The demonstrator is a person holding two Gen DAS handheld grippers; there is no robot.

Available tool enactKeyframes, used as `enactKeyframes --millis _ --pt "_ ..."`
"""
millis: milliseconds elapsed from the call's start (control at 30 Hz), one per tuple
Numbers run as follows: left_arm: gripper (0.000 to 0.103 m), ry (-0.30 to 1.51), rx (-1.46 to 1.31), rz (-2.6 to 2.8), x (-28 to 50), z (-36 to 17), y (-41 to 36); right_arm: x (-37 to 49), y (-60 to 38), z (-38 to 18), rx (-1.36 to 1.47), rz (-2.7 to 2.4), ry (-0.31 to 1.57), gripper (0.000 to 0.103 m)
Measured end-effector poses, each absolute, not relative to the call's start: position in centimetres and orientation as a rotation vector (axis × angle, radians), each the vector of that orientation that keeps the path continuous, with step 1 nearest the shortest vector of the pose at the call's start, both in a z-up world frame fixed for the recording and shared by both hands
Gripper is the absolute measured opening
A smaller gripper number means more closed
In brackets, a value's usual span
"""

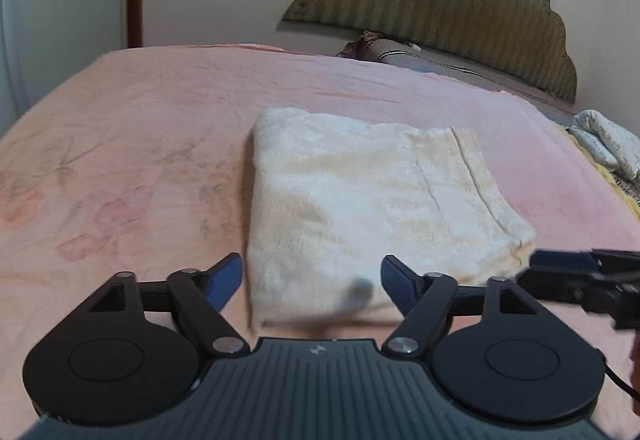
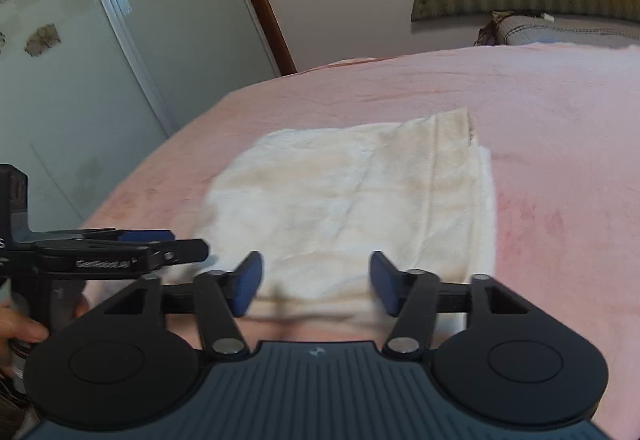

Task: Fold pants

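Pants [image 1: 360,200] lie folded square on the bed [image 1: 140,140]. Left gripper [image 1: 311,282] and right gripper [image 2: 316,282]: jaws spread, empty, so the fold rests undisturbed.

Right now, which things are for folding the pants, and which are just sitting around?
For the job: cream pants, folded on the pink bed cover; left gripper and right gripper, both open.
Just lying about: headboard, pillow, patterned cloth.
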State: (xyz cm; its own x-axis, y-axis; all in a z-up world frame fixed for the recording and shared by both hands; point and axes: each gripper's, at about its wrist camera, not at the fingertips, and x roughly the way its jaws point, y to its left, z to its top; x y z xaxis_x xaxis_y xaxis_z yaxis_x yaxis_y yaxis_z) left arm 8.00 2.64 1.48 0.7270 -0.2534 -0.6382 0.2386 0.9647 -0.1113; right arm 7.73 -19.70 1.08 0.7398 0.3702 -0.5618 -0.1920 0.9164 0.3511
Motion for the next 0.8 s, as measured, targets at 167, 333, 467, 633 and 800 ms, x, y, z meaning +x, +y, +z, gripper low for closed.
enactKeyframes --millis 167,333,467,633,800 --pt "0.092 0.752 0.085 -0.235 5.0 -1.0 2.2 2.9 -18.0 2.2 0.468 0.491 0.767 0.09" --pt "0.097 0.73 0.123 -0.117 5.2 -3.6 2.4 3.2 -17.4 1.7 0.338 0.322 0.726 0.103" --pt "0.103 0.684 0.126 -0.094 5.2 -4.1 2.2 5.7 -15.7 -2.0 0.136 0.119 0.753 0.103" --pt "0.103 0.646 0.127 -0.089 4.6 -4.4 2.1 6.0 -14.5 -5.2 0.086 0.015 0.697 0.103" --pt "0.103 0.668 0.066 -0.11 5.0 -4.5 3.1 6.1 -14.0 -5.6 0.035 0.008 0.695 0.103"
